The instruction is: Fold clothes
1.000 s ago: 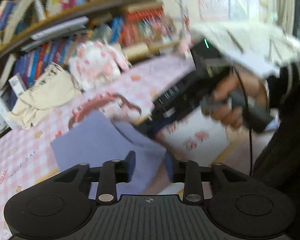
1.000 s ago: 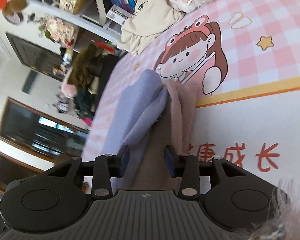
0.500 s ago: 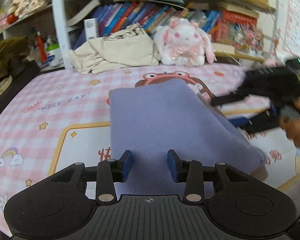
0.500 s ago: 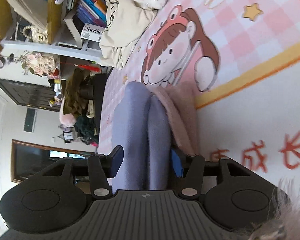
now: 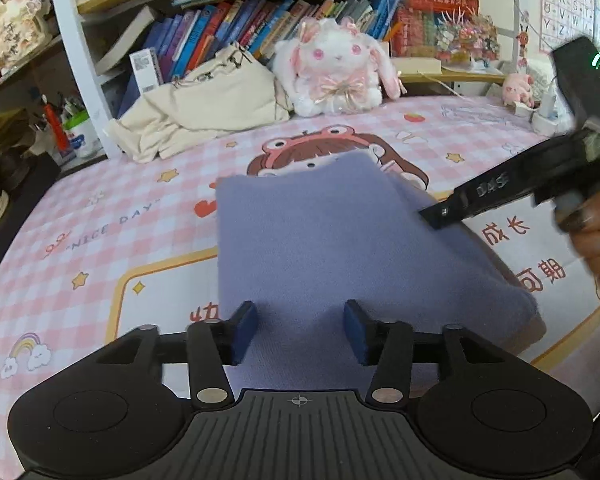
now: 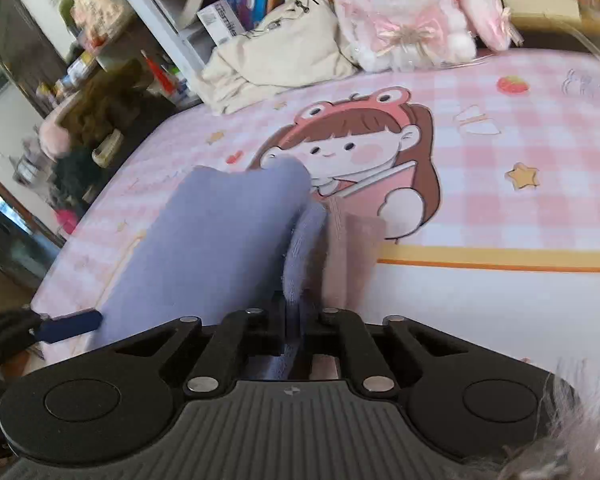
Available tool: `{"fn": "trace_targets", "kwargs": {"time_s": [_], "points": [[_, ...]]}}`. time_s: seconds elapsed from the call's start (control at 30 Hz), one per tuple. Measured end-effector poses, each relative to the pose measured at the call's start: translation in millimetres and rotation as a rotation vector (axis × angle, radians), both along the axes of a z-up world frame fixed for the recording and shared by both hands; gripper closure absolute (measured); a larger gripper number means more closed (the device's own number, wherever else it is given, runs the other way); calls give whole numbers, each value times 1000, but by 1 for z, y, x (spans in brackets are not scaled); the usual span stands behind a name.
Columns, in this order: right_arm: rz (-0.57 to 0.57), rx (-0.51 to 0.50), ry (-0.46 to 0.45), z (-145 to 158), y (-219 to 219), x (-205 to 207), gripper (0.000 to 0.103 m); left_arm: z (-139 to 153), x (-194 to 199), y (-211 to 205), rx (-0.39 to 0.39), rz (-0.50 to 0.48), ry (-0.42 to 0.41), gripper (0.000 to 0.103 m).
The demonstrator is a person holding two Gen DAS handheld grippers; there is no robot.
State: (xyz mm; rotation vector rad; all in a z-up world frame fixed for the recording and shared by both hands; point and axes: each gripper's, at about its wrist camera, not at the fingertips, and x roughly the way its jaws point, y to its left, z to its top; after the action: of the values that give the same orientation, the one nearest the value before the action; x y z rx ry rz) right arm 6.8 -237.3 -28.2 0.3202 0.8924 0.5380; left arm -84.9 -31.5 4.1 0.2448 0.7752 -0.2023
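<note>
A lavender folded garment (image 5: 340, 248) lies on the pink checked cartoon mat (image 5: 100, 240), with a dusty pink layer under its right edge (image 6: 352, 248). My left gripper (image 5: 300, 330) is open just above the garment's near edge, holding nothing. My right gripper (image 6: 294, 326) is shut on the garment's folded right edge (image 6: 300, 248); it also shows in the left wrist view (image 5: 444, 214) at the garment's right side. In the right wrist view a blue fingertip (image 6: 68, 326) of the left gripper sits at the garment's left.
A cream garment (image 5: 204, 108) lies heaped at the back of the mat, next to a white and pink plush rabbit (image 5: 336, 68). Bookshelves (image 5: 260, 28) stand behind. Clutter and dark clothes (image 6: 88, 128) lie off the mat's left edge.
Both views have swung round to face the shelves. My left gripper has opened wider. My right gripper has closed on the garment's right folded edge.
</note>
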Motion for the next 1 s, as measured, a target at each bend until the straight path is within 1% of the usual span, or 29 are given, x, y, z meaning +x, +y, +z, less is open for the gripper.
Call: {"fn": "trace_targets", "kwargs": {"time_s": [0.03, 0.07, 0.1, 0.13, 0.17, 0.2, 0.23, 0.27, 0.3, 0.33, 0.4, 0.53, 0.6, 0.7, 0.73, 0.8, 0.83, 0.87, 0.9, 0.97, 1.0], "points": [[-3, 13, 3, 0, -2, 0, 97, 0, 0, -1, 6, -3, 1, 47], [-5, 12, 5, 3, -3, -2, 94, 0, 0, -1, 11, -2, 3, 40], [-11, 13, 2, 7, -5, -4, 87, 0, 0, -1, 16, 7, 6, 33], [-18, 19, 5, 11, -8, -7, 81, 2, 1, 1, 7, 24, 11, 31], [-28, 39, 20, 13, -12, -9, 69, 3, 1, 2, -5, 41, 17, 29], [-39, 67, 41, 15, -18, -13, 59, 5, 2, 4, -16, 59, 22, 28], [-49, 96, 62, 17, -24, -16, 54, 10, 2, 7, -34, 77, 17, 25], [-60, 116, 83, 20, -28, -19, 42, 13, 2, 10, -51, 90, 9, 22], [-67, 120, 105, 21, -30, -20, 30, 17, 3, 13, -67, 103, 1, 14], [-69, 122, 133, 22, -32, -22, 27, 20, 3, 17, -83, 116, -7, 7], [-60, 139, 196, 18, -35, -25, 25, 21, 12, 28, -151, 158, 36, 6], [-36, 203, 312, 4, -37, -27, 25, 4, 34, 56, -342, 279, 221, 7], [-28, 242, 344, 1, -33, -25, 25, -9, 43, 69, -430, 331, 296, 7], [-23, 259, 367, -2, -27, -22, 26, -25, 52, 80, -545, 365, 365, 8], [-22, 255, 366, -2, -24, -20, 26, -26, 52, 79, -557, 366, 358, 11], [-16, 236, 354, -1, -20, -19, 27, -27, 52, 72, -555, 351, 362, 18], [-13, 220, 345, 1, -18, -19, 29, -27, 53, 68, -553, 343, 365, 18], [-10, 197, 331, 2, -16, -20, 36, -26, 52, 63, -534, 342, 360, 18], [-5, 166, 313, 4, -14, -20, 46, -24, 50, 58, -521, 339, 355, 20], [12, 105, 264, 7, -13, -24, 55, -19, 45, 51, -517, 324, 347, 23], [19, 85, 240, 8, -14, -26, 58, -18, 42, 46, -511, 305, 348, 25]]}}
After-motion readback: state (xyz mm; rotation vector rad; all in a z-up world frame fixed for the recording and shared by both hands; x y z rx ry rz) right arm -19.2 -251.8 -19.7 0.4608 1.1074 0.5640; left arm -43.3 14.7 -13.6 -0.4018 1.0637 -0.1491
